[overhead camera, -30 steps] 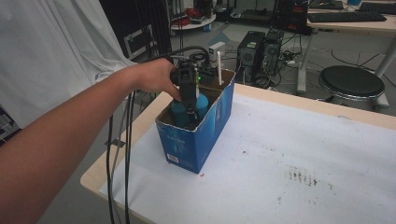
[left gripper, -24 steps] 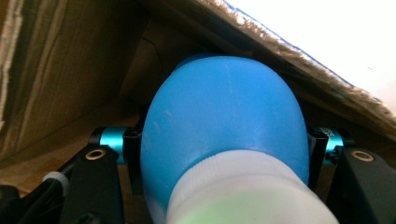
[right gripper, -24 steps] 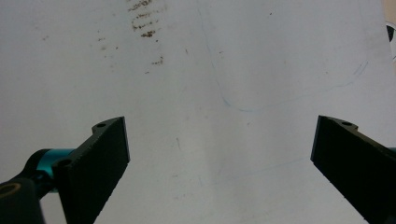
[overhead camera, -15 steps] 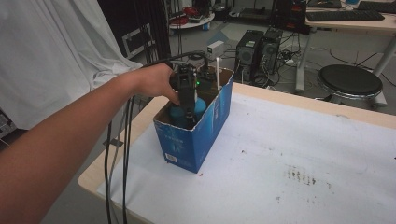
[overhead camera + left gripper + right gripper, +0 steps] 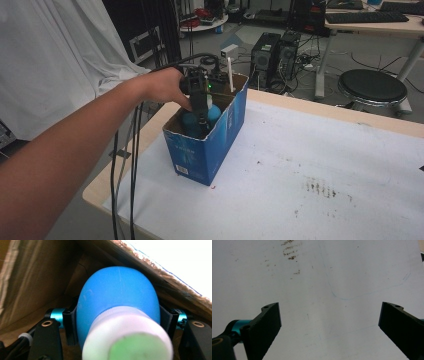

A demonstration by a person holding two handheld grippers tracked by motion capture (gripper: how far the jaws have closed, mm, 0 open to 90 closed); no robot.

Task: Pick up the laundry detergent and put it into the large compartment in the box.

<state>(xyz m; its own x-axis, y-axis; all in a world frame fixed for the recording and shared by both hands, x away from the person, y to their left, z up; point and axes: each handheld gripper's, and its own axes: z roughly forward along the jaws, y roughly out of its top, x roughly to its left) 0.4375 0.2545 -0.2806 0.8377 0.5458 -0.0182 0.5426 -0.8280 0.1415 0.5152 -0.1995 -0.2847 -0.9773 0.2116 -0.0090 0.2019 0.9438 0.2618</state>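
A blue cardboard box (image 5: 210,145) stands open-topped near the table's left edge. Inside it sits a round blue bottle (image 5: 192,120) with a white cap (image 5: 127,337). My left gripper (image 5: 200,102) reaches down into the box, held by a hand, and its jaws press against both sides of the blue bottle (image 5: 117,297), shut on it. A white stick (image 5: 230,74) rises from the box's far end. My right gripper (image 5: 329,322) hovers wide open over the white table cover (image 5: 317,285), with nothing between its jaws.
The white cover (image 5: 310,175) carries dark smudges (image 5: 317,187) right of the box. Cables (image 5: 132,165) hang off the table's left edge. Behind the table are computer towers (image 5: 272,60), a round black stool (image 5: 372,87) and a white drape (image 5: 50,55).
The left gripper has stayed in the box on the blue bottle, shifting only slightly. The box has not moved.
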